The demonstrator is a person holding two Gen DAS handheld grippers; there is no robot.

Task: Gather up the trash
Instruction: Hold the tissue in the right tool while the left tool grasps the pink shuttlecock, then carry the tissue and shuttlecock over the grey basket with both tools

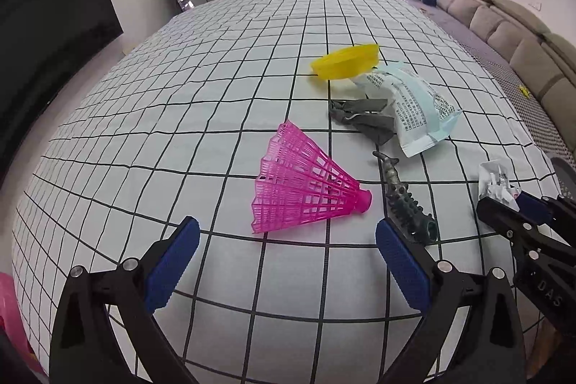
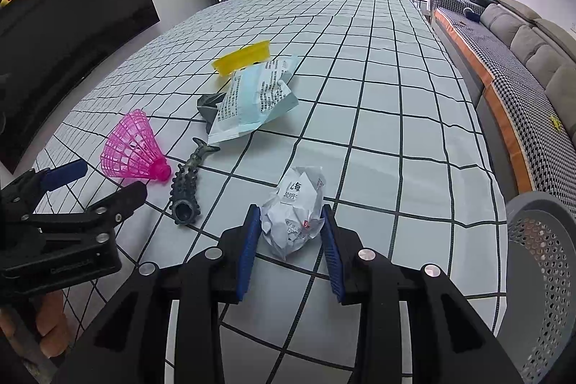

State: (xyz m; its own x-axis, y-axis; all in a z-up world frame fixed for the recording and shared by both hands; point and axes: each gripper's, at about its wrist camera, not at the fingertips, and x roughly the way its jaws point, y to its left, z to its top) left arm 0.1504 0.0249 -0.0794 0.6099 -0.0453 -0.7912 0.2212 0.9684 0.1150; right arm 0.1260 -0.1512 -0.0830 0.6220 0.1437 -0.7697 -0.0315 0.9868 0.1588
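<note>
A crumpled paper ball (image 2: 297, 211) with printed text sits between the blue pads of my right gripper (image 2: 291, 222), which is shut on it just above the checked cloth; the same paper ball (image 1: 495, 182) shows at the right edge of the left wrist view. My left gripper (image 1: 286, 233) stands open over the cloth, its jaws wide apart. Just beyond its fingertips lies a pink plastic shuttlecock (image 1: 306, 184). A dark knobbly fish-shaped toy (image 1: 405, 200) rests by the left gripper's right finger. Farther back lie a torn printed wrapper (image 1: 410, 103), a grey crumpled scrap (image 1: 363, 119) and a yellow lid (image 1: 345, 62).
A grey perforated basket (image 2: 540, 261) stands off the table's right edge. The checked tablecloth (image 2: 378, 78) stretches far back. A sofa (image 2: 532, 38) runs along the right, a black screen (image 2: 72, 6) on the left. A pink object (image 1: 9, 315) shows at the lower left.
</note>
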